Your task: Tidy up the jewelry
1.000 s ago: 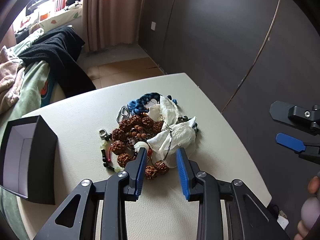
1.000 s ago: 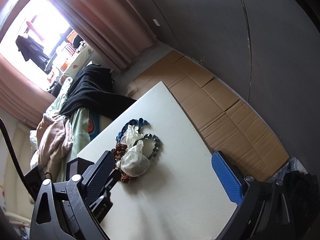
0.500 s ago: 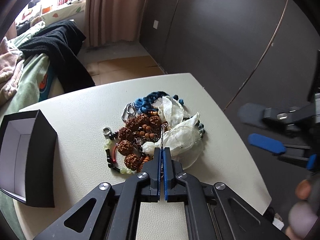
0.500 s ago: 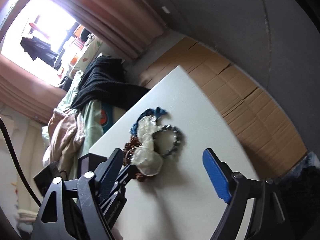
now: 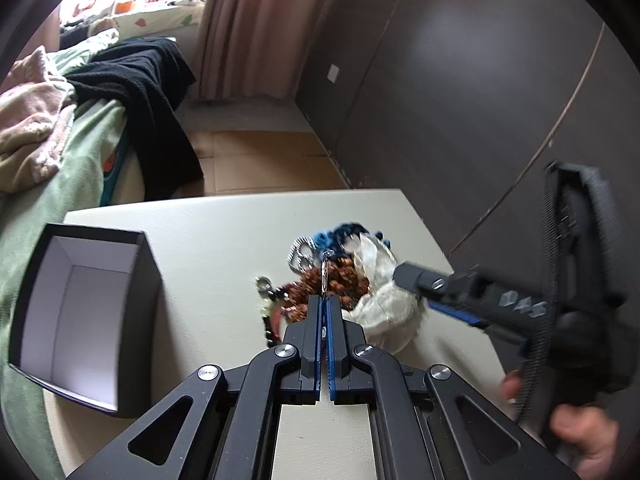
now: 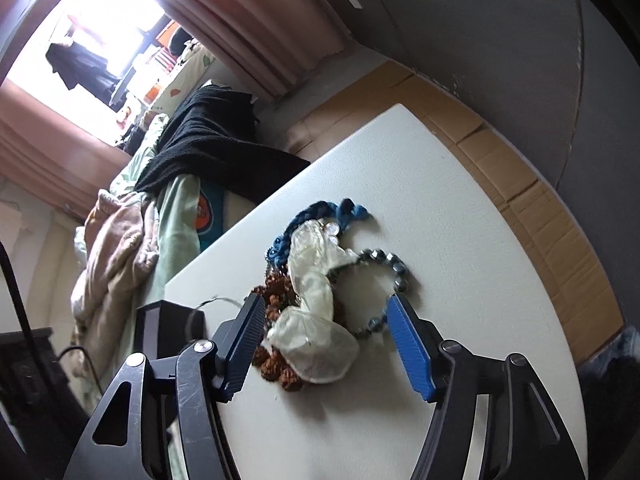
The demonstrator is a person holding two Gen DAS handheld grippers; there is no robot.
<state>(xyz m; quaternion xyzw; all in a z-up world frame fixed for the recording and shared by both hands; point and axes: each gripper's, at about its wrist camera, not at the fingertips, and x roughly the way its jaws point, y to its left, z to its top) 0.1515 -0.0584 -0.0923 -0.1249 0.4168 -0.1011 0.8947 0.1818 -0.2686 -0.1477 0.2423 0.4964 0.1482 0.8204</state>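
Observation:
A heap of jewelry (image 5: 332, 280) lies on the white table (image 5: 224, 232): brown seed beads (image 6: 276, 308), a blue braided cord (image 6: 320, 212), a dark bead bracelet (image 6: 396, 272) and a cream pouch (image 6: 316, 340). My left gripper (image 5: 324, 300) is shut on a thin silver ring-like piece (image 5: 324, 276) that stands up from its tips above the heap. My right gripper (image 6: 324, 328) is open, its jaws either side of the cream pouch, low over the heap. It shows from the side in the left wrist view (image 5: 460, 296).
An open black box (image 5: 80, 312) with a white inside stands at the table's left. A bed with green, pink and black cloth (image 5: 136, 80) lies beyond the table. Cardboard covers the floor (image 6: 560, 208) by the dark wall.
My left gripper closed on the thin silver piece and lifted it, pulling back towards the box. My right gripper came down over the heap around the pouch.

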